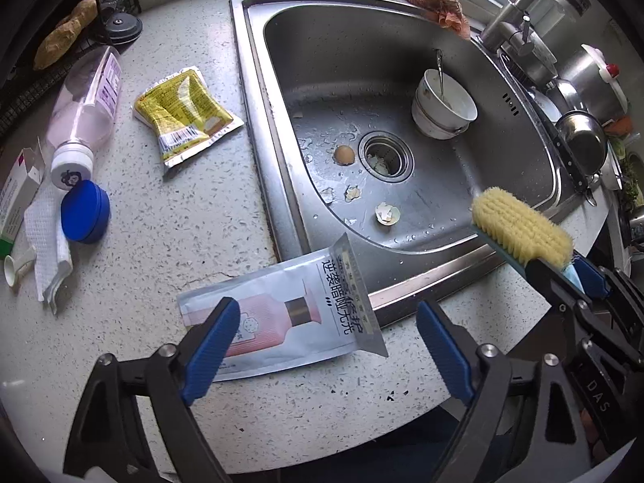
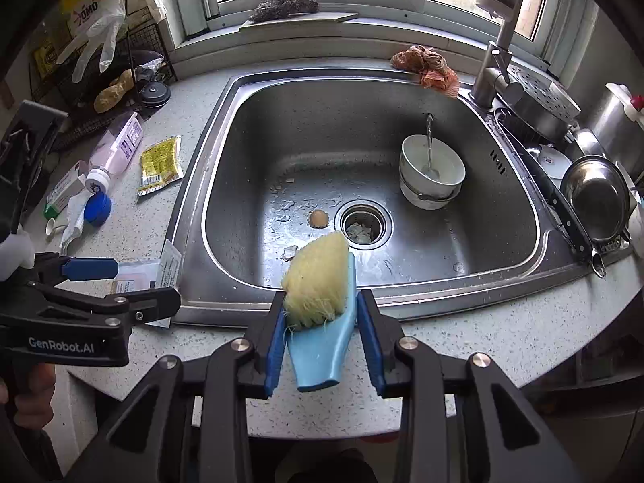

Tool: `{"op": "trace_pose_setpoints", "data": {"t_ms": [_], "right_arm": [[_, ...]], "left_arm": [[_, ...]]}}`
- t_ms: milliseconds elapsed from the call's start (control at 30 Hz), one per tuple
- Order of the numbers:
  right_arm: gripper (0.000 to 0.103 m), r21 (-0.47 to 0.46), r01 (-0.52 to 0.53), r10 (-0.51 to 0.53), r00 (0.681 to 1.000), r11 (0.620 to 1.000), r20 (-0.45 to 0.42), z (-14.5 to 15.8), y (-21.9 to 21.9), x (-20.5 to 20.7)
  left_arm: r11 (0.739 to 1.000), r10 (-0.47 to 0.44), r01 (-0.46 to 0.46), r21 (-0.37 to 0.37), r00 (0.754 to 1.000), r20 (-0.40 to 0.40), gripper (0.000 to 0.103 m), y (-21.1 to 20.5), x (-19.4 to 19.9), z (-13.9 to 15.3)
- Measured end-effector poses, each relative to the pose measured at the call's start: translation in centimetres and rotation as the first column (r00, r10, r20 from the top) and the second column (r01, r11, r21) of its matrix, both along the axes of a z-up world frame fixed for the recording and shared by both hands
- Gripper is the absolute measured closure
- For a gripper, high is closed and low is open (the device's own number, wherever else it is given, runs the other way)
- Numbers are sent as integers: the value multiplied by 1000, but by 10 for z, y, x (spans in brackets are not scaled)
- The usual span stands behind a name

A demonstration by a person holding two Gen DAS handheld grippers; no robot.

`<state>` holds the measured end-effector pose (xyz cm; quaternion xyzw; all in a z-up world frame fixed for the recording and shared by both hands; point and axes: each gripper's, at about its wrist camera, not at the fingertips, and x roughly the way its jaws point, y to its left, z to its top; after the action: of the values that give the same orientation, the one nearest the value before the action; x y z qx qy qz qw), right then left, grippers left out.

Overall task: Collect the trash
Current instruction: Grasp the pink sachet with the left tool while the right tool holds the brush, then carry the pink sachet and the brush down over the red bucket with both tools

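Observation:
My left gripper [image 1: 328, 334] is open above a silver-and-pink sachet [image 1: 290, 314] that lies on the counter at the sink's front-left corner; the gripper also shows in the right wrist view [image 2: 120, 281]. My right gripper [image 2: 322, 322] is shut on a blue-handled scrub brush [image 2: 322, 281] with yellow bristles, held over the sink's front rim; the brush also shows in the left wrist view [image 1: 519, 225]. Eggshell pieces [image 1: 387, 213] and a brown shell half [image 1: 344, 155] lie in the sink [image 1: 322, 60]. A yellow wrapper [image 1: 185, 114] lies on the counter.
Stacked white bowls [image 1: 442, 108] with a spoon stand in the sink near the drain [image 1: 386, 155]. A pink bottle [image 1: 86, 108], blue lid [image 1: 85, 211], paper towel [image 1: 48, 241] and small box [image 1: 16, 197] lie at the left. A cloth [image 1: 438, 6], faucet [image 2: 497, 68] and pots [image 2: 595, 197] are at the right.

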<state>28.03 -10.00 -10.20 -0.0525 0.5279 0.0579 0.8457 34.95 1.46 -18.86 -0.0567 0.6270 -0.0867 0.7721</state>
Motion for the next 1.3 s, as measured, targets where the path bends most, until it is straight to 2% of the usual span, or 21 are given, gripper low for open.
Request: {"op": "trace_pose_setpoints", "data": {"t_ms": [67, 100, 167, 200, 233, 267, 300, 400, 600, 867, 1200, 1300], "right_arm": [[71, -2, 13, -13, 1000, 1000, -2, 0, -5, -2], [71, -3, 13, -13, 1000, 1000, -2, 0, -5, -3], [71, 6, 13, -13, 1000, 1000, -5, -1, -6, -4], [71, 17, 17, -17, 1000, 1000, -11, -2, -7, -5], [71, 26, 22, -22, 1000, 999, -18, -3, -8, -6], [71, 28, 26, -25, 999, 999, -20, -4, -8, -8], [71, 28, 25, -24, 1000, 999, -19, -4, -8, -10], [71, 39, 22, -21, 1000, 999, -15, -3, -9, -15], [71, 67, 12, -13, 1000, 998, 15, 7, -19, -29], [71, 87, -55, 50, 997, 995, 62, 27, -44, -62], [71, 95, -56, 46, 993, 994, 110, 46, -99, -129], [71, 95, -46, 36, 994, 994, 103, 48, -118, -150]], "left_arm": [[1000, -8, 8, -13, 1000, -19, 36, -2, 0, -5], [999, -15, 14, -33, 1000, -26, 49, -4, -1, -7], [1000, -16, 16, -15, 1000, -11, 64, -6, -3, -6], [1000, -20, 20, -6, 1000, -8, 76, -7, -3, -5], [1000, -24, 24, -10, 1000, -10, 84, -8, -2, -5], [999, -27, 27, -23, 1000, -13, 87, -7, -4, -4], [999, -30, 30, -30, 999, -12, 95, -8, -5, -4], [999, -34, 34, -20, 999, -3, 101, -13, -11, -4], [999, -35, 37, -22, 998, 61, 102, -26, -34, 12], [1000, -12, 13, -2, 988, 156, 103, -52, -76, 42], [998, -62, 62, 4, 973, 223, 103, -124, -138, 62], [995, -74, 85, -43, 974, 213, 103, -145, -153, 62]]}}
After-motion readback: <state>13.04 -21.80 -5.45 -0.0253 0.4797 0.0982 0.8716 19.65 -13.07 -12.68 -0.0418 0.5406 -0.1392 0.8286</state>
